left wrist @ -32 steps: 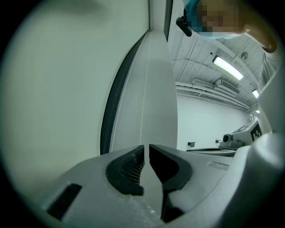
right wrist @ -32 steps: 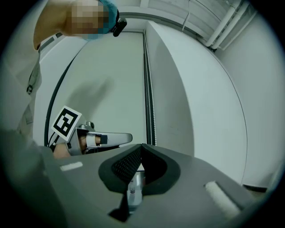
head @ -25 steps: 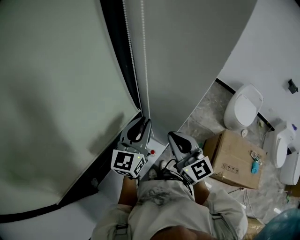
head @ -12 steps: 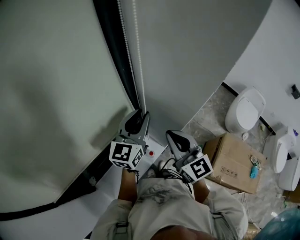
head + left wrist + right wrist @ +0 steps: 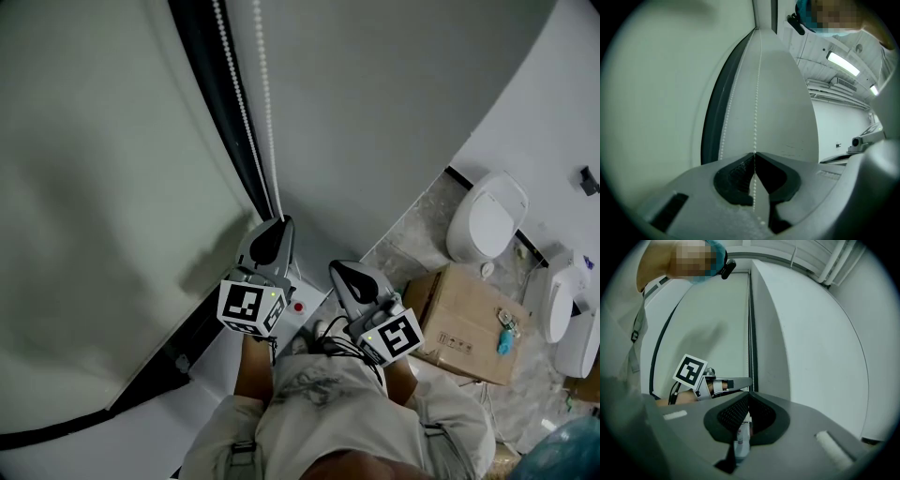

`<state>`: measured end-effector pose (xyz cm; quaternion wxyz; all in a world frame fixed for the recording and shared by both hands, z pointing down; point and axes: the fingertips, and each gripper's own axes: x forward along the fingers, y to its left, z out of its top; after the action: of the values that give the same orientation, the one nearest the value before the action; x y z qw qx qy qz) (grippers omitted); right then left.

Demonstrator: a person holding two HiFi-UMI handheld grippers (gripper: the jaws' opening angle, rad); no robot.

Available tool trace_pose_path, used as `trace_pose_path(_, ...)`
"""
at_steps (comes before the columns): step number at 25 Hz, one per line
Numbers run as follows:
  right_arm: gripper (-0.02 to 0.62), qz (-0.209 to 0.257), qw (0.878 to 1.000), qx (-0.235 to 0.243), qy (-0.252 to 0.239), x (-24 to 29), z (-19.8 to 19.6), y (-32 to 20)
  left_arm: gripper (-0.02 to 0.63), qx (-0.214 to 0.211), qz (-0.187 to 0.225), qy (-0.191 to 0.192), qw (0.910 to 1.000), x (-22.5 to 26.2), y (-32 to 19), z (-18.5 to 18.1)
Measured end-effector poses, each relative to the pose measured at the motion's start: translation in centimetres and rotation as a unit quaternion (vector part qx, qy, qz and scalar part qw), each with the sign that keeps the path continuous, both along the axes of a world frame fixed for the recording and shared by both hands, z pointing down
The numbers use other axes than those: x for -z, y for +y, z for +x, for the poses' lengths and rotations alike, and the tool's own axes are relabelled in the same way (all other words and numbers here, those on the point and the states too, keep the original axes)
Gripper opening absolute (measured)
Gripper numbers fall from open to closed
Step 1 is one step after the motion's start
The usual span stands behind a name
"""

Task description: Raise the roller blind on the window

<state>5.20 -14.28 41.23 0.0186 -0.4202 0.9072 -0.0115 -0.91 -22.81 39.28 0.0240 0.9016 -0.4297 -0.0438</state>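
We see a white bead chain (image 5: 755,122) ahead of the left gripper (image 5: 278,221), black-and-white squares on its cube (image 5: 251,309), and a pale grey-green blind (image 5: 94,187) to its left.

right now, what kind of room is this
Probably a bathroom being fitted out, or a store for sanitary ware: a toilet and another white fixture sit on the floor by a box, near a blind with its chain.
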Motion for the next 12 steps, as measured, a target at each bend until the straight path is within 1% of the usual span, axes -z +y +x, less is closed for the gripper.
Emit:
trace_pose_path(2,0.011,0.000,1.000,-0.001,0.000,0.0,0.1,0.0,0.015,-0.007,-0.002,0.002,1.0000,-0.1,0.2,0.2)
trace_pose_path(7,0.011,-0.001,1.000,0.008,0.000,0.4,-0.3,0.4,0.012,-0.021,-0.012,0.020,0.9995,-0.1,1.5,0.0)
trace_pose_path(9,0.011,-0.007,1.000,0.018,-0.003,0.6,-0.7,0.5,0.012,-0.027,-0.019,0.024,0.9992,-0.4,2.1,-0.1)
trace_pose_path(12,0.011,0.001,0.999,0.038,-0.023,2.1,-1.7,0.6,0.012,-0.036,-0.028,0.030,0.9985,-0.8,3.1,-0.3)
